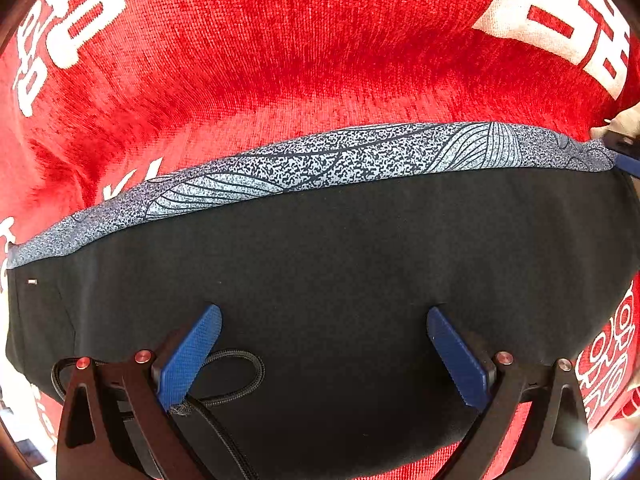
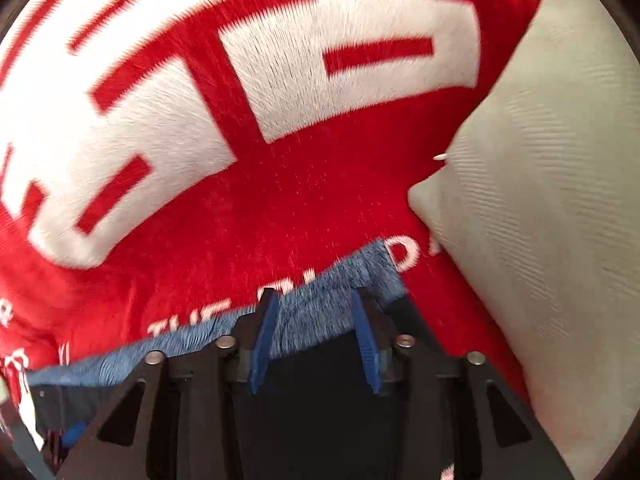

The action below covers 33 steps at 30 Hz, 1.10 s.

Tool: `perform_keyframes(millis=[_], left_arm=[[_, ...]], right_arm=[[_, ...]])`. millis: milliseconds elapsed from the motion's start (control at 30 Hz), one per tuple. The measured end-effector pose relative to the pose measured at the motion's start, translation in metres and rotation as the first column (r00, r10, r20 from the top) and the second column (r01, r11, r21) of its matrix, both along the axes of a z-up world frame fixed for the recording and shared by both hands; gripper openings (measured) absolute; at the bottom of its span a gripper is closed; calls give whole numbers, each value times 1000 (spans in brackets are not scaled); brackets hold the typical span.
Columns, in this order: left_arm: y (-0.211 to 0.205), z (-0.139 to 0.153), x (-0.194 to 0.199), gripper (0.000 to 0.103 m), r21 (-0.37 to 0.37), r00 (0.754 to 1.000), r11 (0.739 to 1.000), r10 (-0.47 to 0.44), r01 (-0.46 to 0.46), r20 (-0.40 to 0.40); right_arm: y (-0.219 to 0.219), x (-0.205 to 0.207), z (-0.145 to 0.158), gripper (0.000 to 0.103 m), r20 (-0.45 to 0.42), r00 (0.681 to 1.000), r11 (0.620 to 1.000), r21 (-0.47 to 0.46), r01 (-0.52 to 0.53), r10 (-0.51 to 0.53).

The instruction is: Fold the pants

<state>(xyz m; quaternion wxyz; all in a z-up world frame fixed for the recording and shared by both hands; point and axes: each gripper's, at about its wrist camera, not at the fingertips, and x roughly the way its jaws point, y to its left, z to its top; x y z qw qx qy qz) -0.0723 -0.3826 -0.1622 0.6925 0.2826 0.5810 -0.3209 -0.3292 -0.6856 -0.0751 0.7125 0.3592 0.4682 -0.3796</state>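
Observation:
Black pants [image 1: 320, 264] with a grey speckled patterned band [image 1: 340, 156] along the far edge lie flat on a red blanket [image 1: 280, 60]. My left gripper [image 1: 324, 316] hangs over the black fabric, jaws wide apart and empty; a black drawstring loop [image 1: 240, 376] lies by its left finger. My right gripper [image 2: 316, 300] is over the pants' right corner, where the band [image 2: 316, 312] shows blurred between the blue pads [image 2: 264, 340]. The jaws stand partly apart, the cloth between them. The right gripper's tip shows at the right edge of the left wrist view [image 1: 624, 148].
The red blanket carries large white lettering [image 2: 132, 132]. A pale grey pillow [image 2: 552, 216] lies right of the pants' corner, close to my right gripper.

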Motion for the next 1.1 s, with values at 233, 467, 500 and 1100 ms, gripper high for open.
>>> perform_keyframes(millis=[233, 467, 500, 1100], left_arm=[[0, -3, 0, 103, 2, 1000, 1000, -9, 9, 2], [0, -1, 0, 103, 0, 1000, 1000, -11, 11, 3], [-2, 0, -4, 103, 1, 1000, 1000, -10, 10, 2], [-6, -5, -7, 103, 18, 999, 999, -27, 26, 22]], right_arm=[[66, -18, 2, 57, -53, 991, 992, -12, -122, 122], [59, -51, -9, 57, -71, 996, 999, -15, -52, 51], [56, -63, -7, 57, -66, 997, 1000, -6, -27, 27], [102, -152, -6, 63, 282, 917, 931, 310, 191, -282]])
